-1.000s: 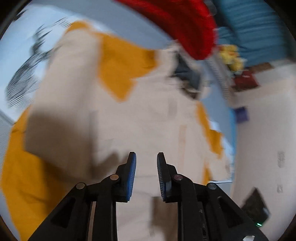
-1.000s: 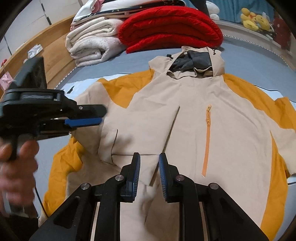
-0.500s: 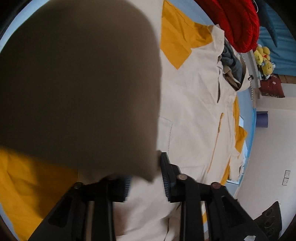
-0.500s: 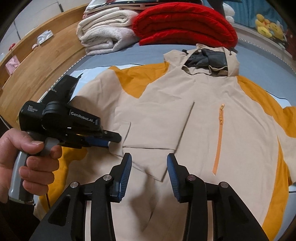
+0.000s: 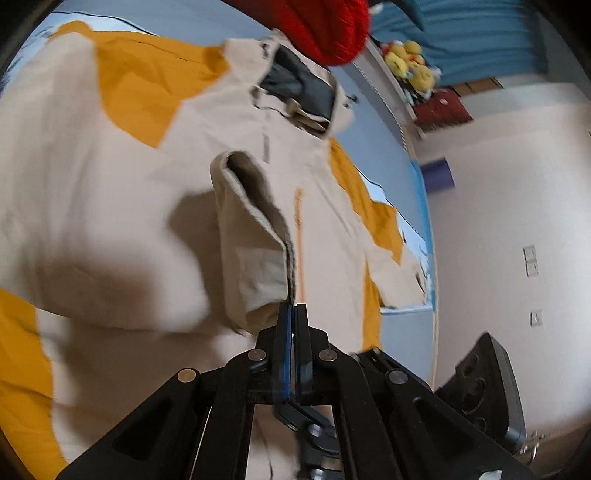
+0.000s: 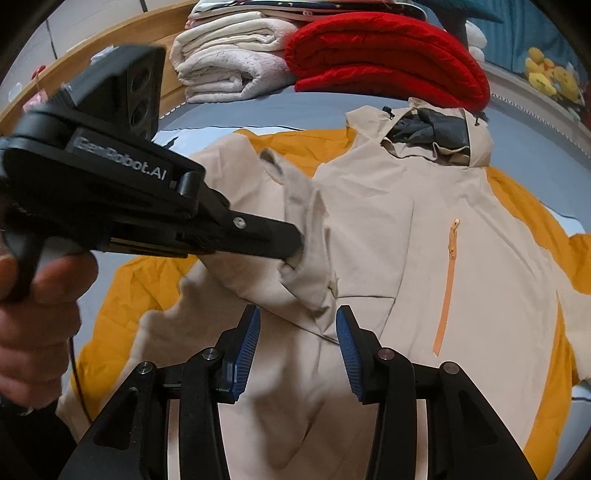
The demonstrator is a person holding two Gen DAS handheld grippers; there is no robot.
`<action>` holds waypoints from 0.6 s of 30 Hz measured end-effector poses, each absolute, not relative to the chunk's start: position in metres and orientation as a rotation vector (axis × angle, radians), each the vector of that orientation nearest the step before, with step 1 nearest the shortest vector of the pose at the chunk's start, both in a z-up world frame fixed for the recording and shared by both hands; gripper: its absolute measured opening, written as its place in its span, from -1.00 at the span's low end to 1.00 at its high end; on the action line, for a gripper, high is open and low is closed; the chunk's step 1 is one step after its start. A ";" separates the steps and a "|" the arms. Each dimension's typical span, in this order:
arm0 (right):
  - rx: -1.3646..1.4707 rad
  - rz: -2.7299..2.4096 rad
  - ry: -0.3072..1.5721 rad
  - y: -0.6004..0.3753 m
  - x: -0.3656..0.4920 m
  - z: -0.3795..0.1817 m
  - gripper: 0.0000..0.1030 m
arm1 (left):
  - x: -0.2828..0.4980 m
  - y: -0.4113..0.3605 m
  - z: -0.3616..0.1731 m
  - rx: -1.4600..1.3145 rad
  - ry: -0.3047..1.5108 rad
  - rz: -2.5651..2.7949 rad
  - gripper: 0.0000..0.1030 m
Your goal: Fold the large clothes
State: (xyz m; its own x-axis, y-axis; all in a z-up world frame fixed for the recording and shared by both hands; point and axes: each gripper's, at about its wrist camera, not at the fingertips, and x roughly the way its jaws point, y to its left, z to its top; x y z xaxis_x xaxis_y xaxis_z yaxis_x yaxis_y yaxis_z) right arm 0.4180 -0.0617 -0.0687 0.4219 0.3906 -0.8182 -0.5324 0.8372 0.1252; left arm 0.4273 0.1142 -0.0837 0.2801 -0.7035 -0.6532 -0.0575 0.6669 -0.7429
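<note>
1. Left wrist view: the left hand-held gripper [image 5: 292,314] has its fingers pressed together on the cuff of a sleeve [image 5: 255,236], pinching the cloth and holding it lifted above the body of the jacket [image 5: 110,206]. The beige and orange jacket lies spread face up on a bed [image 5: 373,122] with a blue-grey sheet, its hood [image 5: 306,96] toward a red blanket [image 5: 325,29]. An orange zipper [image 5: 298,221] runs down the chest just beyond the lifted cuff. Yellow soft toys [image 5: 410,66] sit on a ledge past the bed's far edge.

2. Right wrist view: the right hand-held gripper [image 6: 298,332] hovers with its fingers wide apart and holds nothing, just above the lower front of the jacket [image 6: 369,229]. The left hand-held gripper [image 6: 295,242], gripped by a hand [image 6: 40,314], reaches in from the left, its tip buried in the bunched sleeve [image 6: 306,236], which is folded across the chest. Behind the hood [image 6: 436,136] lie the folded red blanket [image 6: 388,62] and a pile of white towels [image 6: 229,59] against a wooden headboard [image 6: 122,40].
</note>
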 end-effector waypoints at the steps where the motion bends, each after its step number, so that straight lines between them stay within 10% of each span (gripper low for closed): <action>1: -0.166 0.570 0.970 -0.062 0.418 -0.069 -0.14 | 0.425 0.115 -0.082 -0.752 1.230 -0.503 -1.00; 4: -0.152 0.555 0.959 -0.064 0.422 -0.069 -0.14 | 0.438 0.098 -0.079 -0.742 1.235 -0.528 -1.00; 9: -0.159 0.512 0.934 -0.068 0.428 -0.071 -0.80 | 0.441 0.097 -0.072 -0.745 1.199 -0.532 -1.00; 18: 0.097 0.279 0.762 -0.160 0.462 -0.021 -0.86 | 0.445 0.187 -0.025 -0.709 0.924 -0.238 -0.84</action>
State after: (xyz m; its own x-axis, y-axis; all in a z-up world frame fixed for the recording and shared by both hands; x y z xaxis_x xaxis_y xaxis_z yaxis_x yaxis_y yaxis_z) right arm 0.4616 -0.1599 -0.0213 0.6889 0.2844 -0.6668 -0.2142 0.9586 0.1875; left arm 0.4447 0.1869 -0.0246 0.5961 -0.4764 -0.6463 -0.1049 0.7518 -0.6510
